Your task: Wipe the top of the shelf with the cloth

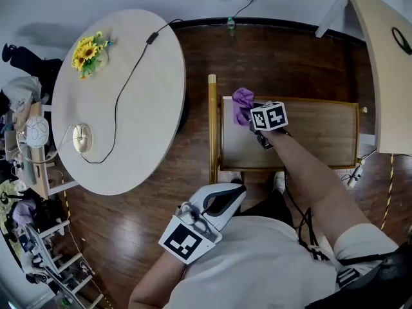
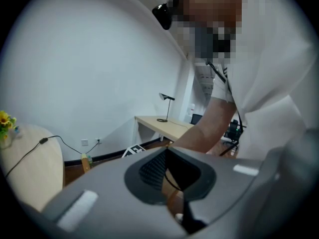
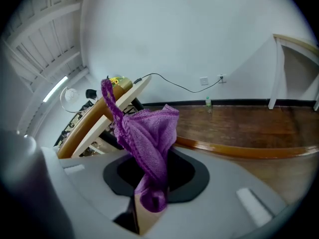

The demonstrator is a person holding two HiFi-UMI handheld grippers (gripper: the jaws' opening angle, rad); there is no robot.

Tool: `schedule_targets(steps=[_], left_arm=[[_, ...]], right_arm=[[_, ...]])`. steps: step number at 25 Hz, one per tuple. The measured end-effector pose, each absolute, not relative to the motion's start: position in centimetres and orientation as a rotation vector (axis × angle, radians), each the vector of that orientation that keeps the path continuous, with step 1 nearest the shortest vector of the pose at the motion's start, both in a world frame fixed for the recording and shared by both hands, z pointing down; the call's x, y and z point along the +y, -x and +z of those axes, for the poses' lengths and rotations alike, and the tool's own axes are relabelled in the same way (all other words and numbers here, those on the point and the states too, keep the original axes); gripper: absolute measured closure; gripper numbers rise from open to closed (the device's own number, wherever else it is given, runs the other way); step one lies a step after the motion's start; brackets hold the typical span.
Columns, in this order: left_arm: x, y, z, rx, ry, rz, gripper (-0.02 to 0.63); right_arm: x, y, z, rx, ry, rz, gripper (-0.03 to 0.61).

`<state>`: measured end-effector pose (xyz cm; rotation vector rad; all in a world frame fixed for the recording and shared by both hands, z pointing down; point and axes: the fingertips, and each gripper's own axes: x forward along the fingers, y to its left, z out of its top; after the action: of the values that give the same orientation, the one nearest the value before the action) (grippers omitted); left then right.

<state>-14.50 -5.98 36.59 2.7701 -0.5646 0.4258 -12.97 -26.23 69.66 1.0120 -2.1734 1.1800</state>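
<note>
White-shelled and idle, my left gripper (image 1: 233, 193) hangs close to my chest, jaws closed together with nothing between them; it has no part in the work at this moment. Past it my right arm (image 1: 315, 172) reaches out across the shelf (image 1: 322, 137), whose pale wooden top with its darker raised rim lies just ahead of me. My right gripper (image 1: 251, 121) is clamped on the purple cloth (image 1: 243, 102), which bunches up out of the jaws in a loose wad. The cloth sits over the top's far left corner, and I cannot tell whether it presses on the wood or hovers just above it.

As I judge it, the pickup is done and the wiping is at its start or barely under way. The cloth covers only that one corner, and the long stretch of board to the right lies open to be swept. No streak or dust shows what has been cleaned.

Off to the left stands a round table (image 1: 129, 102) with a cable (image 1: 122, 89) and sunflowers (image 1: 87, 51).
</note>
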Motion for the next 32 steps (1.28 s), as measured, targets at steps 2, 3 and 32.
schedule_targets(steps=[2, 3, 32], left_arm=[[-5.8, 13.6, 36.8, -0.542, -2.766, 0.42, 0.595], [-5.7, 13.0, 36.9, -0.529, -2.764, 0.416, 0.595], [-2.0, -3.3, 37.5, -0.332, -2.769, 0.43, 0.595]], right_arm=[[-25.9, 10.5, 70.0, -2.147, -1.04, 1.172, 0.477], [-25.6, 9.1, 70.2, -2.132, -1.055, 1.171, 0.477], [-17.2, -36.3, 71.6, -1.582, -1.516, 1.04, 0.477]])
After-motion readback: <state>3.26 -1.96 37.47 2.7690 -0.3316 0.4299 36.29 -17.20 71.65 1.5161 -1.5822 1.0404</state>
